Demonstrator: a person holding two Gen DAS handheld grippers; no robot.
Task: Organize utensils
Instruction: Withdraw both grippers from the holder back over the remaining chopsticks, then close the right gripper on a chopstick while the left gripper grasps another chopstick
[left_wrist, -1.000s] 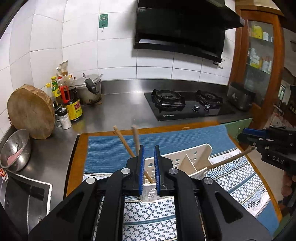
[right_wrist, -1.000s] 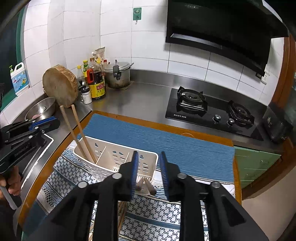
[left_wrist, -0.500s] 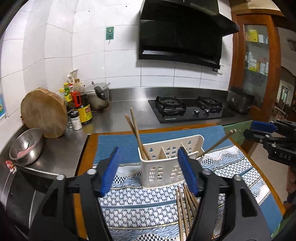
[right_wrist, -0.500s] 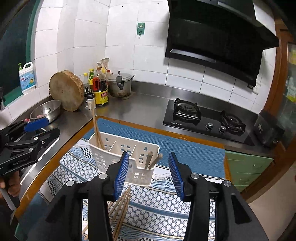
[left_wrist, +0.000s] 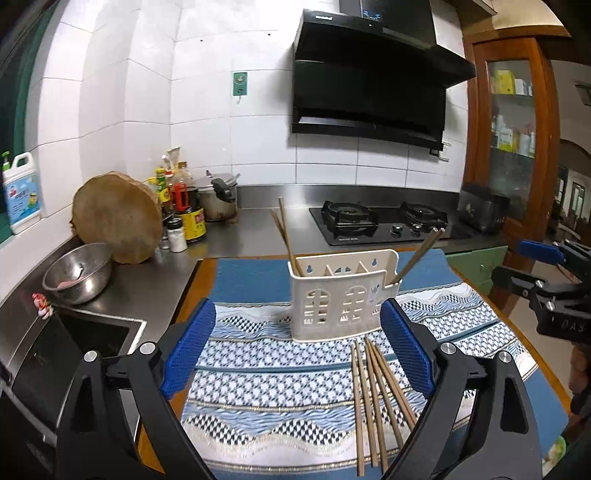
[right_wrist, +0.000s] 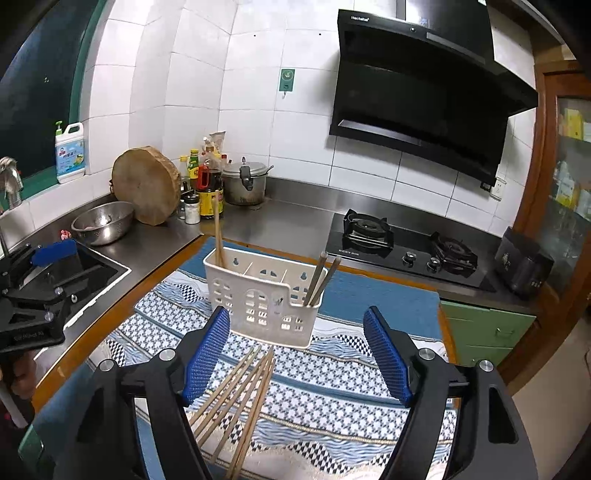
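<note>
Patterned cloth (left_wrist: 258, 373) covers the tabletop; white caddy (left_wrist: 340, 299) stands mid-cloth, loose chopsticks (left_wrist: 376, 391) before it; left claw (left_wrist: 295, 350) and right claw (right_wrist: 295, 362) both spread, empty

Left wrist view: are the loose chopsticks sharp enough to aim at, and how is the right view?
Left wrist: loose brown wooden chopsticks sharp, evenly lit; fisheye bends the edges. Right wrist: same chopsticks clear, white slotted plastic caddy crisp, no glare.

We hold our left gripper (left_wrist: 297, 347) level and low, its blue-padded jaws spread wide with nothing between them. Our right gripper (right_wrist: 295, 354) sits alongside at similar height, jaws likewise wide apart and empty.
</note>
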